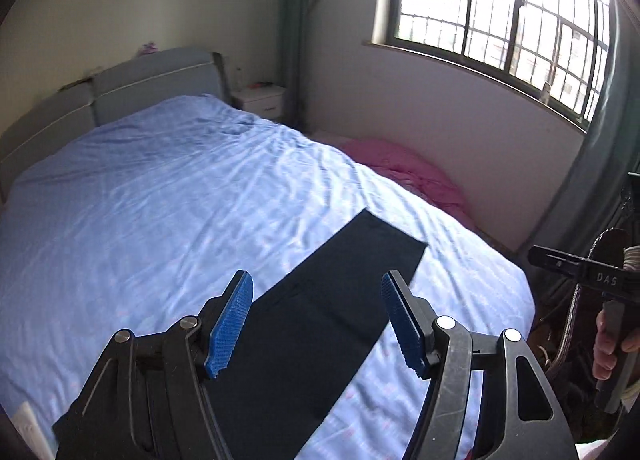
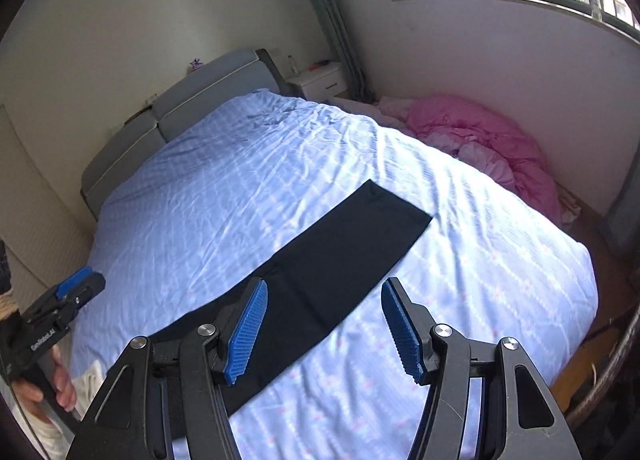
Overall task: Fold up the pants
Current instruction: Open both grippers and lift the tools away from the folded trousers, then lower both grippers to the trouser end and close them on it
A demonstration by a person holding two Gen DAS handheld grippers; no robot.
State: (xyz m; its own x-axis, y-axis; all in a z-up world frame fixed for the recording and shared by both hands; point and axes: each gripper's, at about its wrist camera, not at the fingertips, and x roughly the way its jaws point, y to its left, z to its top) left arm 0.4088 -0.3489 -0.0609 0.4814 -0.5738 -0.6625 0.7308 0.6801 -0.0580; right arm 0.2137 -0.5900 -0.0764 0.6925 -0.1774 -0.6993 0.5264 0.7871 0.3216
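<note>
Left gripper (image 1: 318, 326) and right gripper (image 2: 324, 330) hover wide apart above black pants (image 2: 336, 256) lying flat on bed (image 2: 200, 196).

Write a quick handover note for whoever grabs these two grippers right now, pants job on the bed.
Left gripper: open, holds nothing, above the near part of the pants.
Right gripper: open, holds nothing, also above the bed.
Pants: black, lying flat as one long narrow strip across the blue sheet; the far end is square and smooth.
Done: they look folded lengthwise already.
Left: likely fold the strip end to end.
</note>
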